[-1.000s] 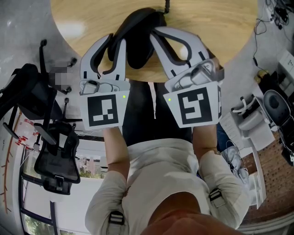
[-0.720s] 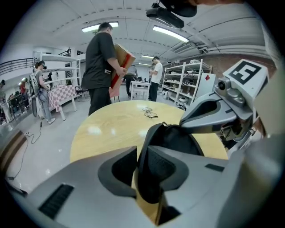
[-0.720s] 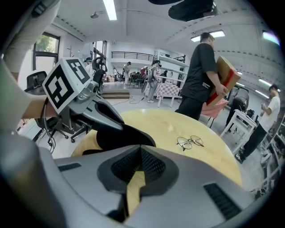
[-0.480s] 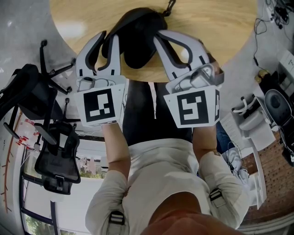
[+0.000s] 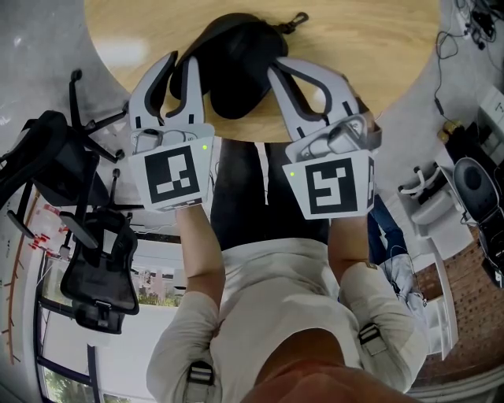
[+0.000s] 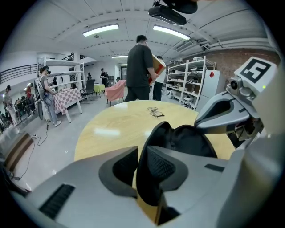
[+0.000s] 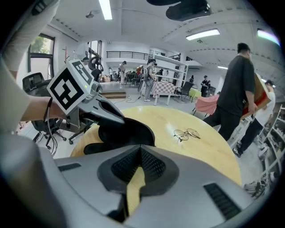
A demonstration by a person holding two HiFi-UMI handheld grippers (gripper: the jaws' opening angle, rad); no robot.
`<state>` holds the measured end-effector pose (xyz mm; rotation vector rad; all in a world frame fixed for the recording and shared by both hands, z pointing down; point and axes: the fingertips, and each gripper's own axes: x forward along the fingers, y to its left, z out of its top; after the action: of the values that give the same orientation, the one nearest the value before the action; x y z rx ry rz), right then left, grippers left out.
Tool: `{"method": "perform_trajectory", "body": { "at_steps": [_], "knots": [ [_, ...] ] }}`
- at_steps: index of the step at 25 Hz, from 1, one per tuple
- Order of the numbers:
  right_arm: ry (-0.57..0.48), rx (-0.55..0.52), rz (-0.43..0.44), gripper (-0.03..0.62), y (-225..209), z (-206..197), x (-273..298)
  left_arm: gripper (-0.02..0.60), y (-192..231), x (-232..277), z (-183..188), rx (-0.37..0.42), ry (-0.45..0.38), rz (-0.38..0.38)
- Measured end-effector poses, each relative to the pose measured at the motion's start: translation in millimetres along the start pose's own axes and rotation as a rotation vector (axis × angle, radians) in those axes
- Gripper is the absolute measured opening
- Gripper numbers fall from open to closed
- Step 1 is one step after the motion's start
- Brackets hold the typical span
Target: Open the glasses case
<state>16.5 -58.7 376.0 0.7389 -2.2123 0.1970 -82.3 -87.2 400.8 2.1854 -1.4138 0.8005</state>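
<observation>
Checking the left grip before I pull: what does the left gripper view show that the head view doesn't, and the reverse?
Left gripper view only: the glasses case rim sits between the left gripper's closing jaws, and eyeglasses lie farther along the table. Head view only: the case's clip and the left gripper's own marker cube. Both: the case, the round wooden table, the right gripper.

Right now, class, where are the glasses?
In the right gripper view the glasses lie on the round wooden table, right of the black case and apart from it, toward the table's far edge.
</observation>
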Motion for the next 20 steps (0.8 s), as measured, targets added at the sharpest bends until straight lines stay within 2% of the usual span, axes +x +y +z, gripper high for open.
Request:
{"method": "perform_trajectory", "body": {
  "at_steps": [6,11,20],
  "knots": [
    [0.07,0.005,-0.011,0.02,0,-18,1,0.067,3,6,-3,0.02,0.014,0.017],
    [0.028,0.059,-0.019,0.018,0,-19,1,0.063,3,6,-5,0.027,0.002,0.021],
    [0.027,0.075,-0.022,0.018,0,-21,2,0.06,1,4,-7,0.04,0.008,0.02]
  ]
}}
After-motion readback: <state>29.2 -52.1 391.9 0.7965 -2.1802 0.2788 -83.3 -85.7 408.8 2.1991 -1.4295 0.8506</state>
